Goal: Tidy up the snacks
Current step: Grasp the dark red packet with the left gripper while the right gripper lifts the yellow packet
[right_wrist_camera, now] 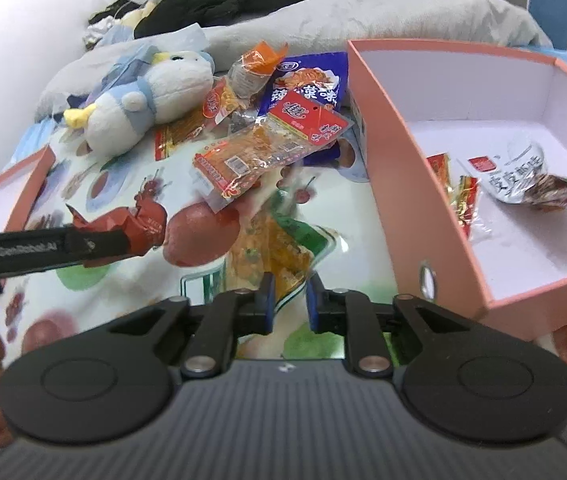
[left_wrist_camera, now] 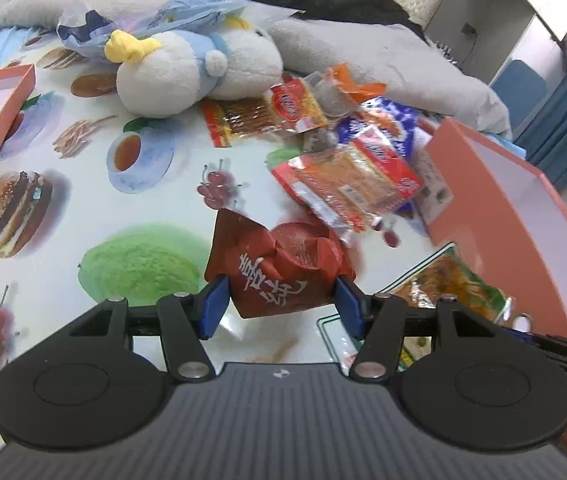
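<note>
With the left tool (left_wrist_camera: 279, 304) clamped on a crumpled red packet (left_wrist_camera: 279, 268) and the right tool (right_wrist_camera: 289, 300) pinched on an orange packet (right_wrist_camera: 283, 256) beside the pink box (right_wrist_camera: 403, 184), either could easily get dropped mid-air, tbh.

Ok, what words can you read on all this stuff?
"GenRobot.AI": side of the left gripper.
"菜味": blue bag, the rest covered.
White Chinese brush writing, unreadable: red packet.
Chinese print, too blurred: silver packet.
Print too small: orange packet.
</note>
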A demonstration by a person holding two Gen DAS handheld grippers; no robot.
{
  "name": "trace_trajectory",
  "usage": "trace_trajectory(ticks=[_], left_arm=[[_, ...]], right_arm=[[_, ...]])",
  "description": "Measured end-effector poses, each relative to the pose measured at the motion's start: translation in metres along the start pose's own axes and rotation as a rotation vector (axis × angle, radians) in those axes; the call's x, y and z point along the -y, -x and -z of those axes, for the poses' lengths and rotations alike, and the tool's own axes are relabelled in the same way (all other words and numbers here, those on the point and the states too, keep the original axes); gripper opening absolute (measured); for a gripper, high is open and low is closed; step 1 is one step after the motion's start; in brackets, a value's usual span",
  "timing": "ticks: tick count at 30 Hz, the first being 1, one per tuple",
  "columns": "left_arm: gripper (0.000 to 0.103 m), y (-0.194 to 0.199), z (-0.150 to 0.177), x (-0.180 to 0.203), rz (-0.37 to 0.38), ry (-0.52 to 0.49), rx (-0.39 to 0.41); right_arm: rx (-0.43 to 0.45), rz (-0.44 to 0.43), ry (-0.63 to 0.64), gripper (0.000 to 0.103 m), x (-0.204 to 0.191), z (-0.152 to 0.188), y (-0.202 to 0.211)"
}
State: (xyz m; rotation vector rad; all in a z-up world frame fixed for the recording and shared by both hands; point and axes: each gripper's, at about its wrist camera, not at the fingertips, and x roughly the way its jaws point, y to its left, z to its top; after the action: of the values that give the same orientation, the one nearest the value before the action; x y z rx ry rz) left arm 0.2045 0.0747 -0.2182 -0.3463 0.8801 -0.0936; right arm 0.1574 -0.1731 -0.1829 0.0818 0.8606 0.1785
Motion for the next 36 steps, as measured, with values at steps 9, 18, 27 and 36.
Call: trace_trajectory(ticks=[9,18,27,36], left_arm=[[0.063,0.029,0.01,0.006,0.05,-0.044,-0.012],[0.063,0.043,0.004,0.003,0.089,-0.075,-0.024],[0.063,0.057,-0.007,0.019,0.102,-0.101,0.007],[0.062,0.072,-0.013,0.051,0.096,-0.076,0.065]], right_arm=[[0.013,0.062,0.019,0.015,-0.014,0.005,0.013],[0.021,0.096,-0.012,0.011,-0.026,0.002,0.021],[0.058,0.091,-0.022,0.008,-0.026,-0.008,0.04],[0.119,0.051,0.006,0.005,-0.006,-0.031,0.07]])
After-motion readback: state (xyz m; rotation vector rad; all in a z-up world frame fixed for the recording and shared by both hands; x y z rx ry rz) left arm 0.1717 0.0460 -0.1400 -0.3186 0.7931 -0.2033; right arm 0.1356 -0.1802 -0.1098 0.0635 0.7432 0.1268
